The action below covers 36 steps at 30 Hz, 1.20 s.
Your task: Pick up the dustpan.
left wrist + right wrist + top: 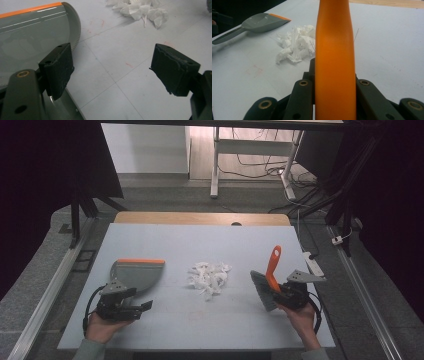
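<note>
— Where is the brush (267,282) held?
— Its stiff orange handle is clamped by the right gripper (289,294), right of the light paper scraps (209,278).
— And the dustpan (136,273)?
— Left; rigid, best taken by its handle. The left gripper (131,307) is spread wide, empty.

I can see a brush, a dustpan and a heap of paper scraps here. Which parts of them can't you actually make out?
- Brush: in the right gripper view its orange handle hides the bristles and the right gripper pads.
- Dustpan: in the left gripper view the picture's edge and a jaw pad cut it off; its handle end is hidden.
- Paper scraps: too small in the high view to count; cut by the top edge in the left gripper view.
</note>
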Motion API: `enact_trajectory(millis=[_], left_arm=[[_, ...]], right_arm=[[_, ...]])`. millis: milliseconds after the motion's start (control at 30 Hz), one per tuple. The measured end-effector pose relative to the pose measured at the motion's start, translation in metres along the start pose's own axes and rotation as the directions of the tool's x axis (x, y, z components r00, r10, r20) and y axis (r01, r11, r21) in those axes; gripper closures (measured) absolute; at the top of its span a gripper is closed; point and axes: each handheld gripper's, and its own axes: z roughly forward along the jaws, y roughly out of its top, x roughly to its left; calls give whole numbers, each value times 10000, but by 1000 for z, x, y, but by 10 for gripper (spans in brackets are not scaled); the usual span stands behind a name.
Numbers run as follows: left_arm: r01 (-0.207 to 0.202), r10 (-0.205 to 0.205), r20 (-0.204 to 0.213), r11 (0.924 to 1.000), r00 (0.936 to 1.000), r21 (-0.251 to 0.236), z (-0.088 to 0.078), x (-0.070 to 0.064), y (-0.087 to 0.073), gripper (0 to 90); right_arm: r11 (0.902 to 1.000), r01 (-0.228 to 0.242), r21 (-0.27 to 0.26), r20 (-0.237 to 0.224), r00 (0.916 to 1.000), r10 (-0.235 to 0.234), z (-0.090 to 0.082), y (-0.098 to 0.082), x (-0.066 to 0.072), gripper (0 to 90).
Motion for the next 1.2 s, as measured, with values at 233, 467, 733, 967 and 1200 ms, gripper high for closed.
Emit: enact_trajectory(millis=[233, 467, 733, 967, 1200], left_arm=[[-76, 76, 27, 10000, 10000, -52, -1, -1, 2, 188], [-40, 40, 53, 10000, 10000, -83, -3, -1, 2, 190], [-100, 101, 87, 9998, 9999, -149, -6, -4, 5, 191], [-92, 93, 117, 9999, 9999, -121, -9, -5, 8, 193], [189, -188, 59, 9997, 9998, -164, -14, -4, 14, 197]], right_arm=[[10000, -18, -87, 8, 10000, 18, -1, 0, 0, 765], [9999, 14, -101, 52, 10000, -14, -1, 0, 0, 765], [9999, 13, -153, 81, 10000, -11, -2, 0, 0, 765], [9998, 50, -204, 80, 10000, -48, -3, 1, 1, 764], [9998, 28, -206, 72, 10000, -26, -3, 1, 1, 764]])
